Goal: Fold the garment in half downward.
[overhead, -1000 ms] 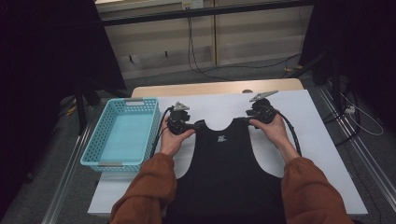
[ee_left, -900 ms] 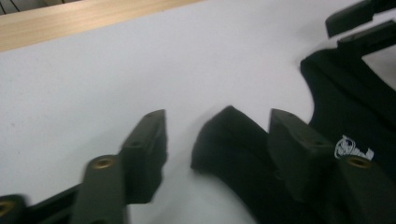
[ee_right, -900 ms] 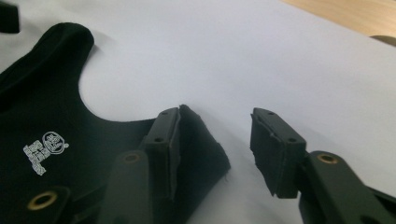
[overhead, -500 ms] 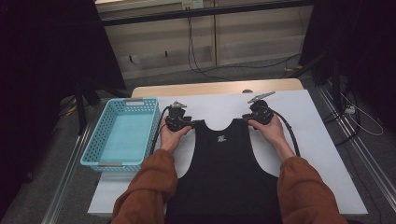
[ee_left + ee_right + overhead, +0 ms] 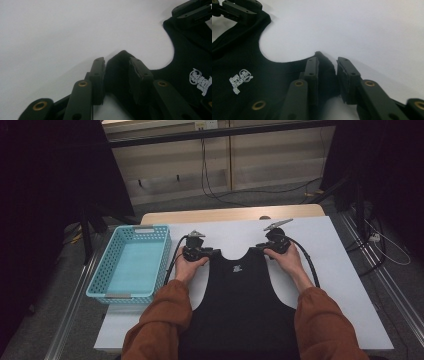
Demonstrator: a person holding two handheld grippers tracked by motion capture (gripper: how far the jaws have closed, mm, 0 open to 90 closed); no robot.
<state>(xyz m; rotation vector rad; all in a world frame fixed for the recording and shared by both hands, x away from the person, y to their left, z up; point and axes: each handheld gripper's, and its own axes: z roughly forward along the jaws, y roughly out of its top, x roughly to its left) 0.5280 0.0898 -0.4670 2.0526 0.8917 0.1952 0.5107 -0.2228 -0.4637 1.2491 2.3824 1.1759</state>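
Observation:
A black sleeveless vest with a small white logo lies flat on the white table, neckline away from me. My left gripper is at the vest's left shoulder strap. Its jaws have just been closing, and the strap's bunched end fills the gap between the pads. My right gripper is at the right shoulder strap, its jaws likewise just closing with the fabric pinched between them. Each gripper view also shows the other gripper far off, at the opposite strap.
A light blue plastic basket stands on the table's left side, beside my left hand. Bare white tabletop lies beyond the vest and to its right. Cables trail from both grippers across the table. Orange sleeves come in from the bottom.
Both grippers have edged a little inward onto the vest's shoulder straps. The vest's body has stayed flat in place.

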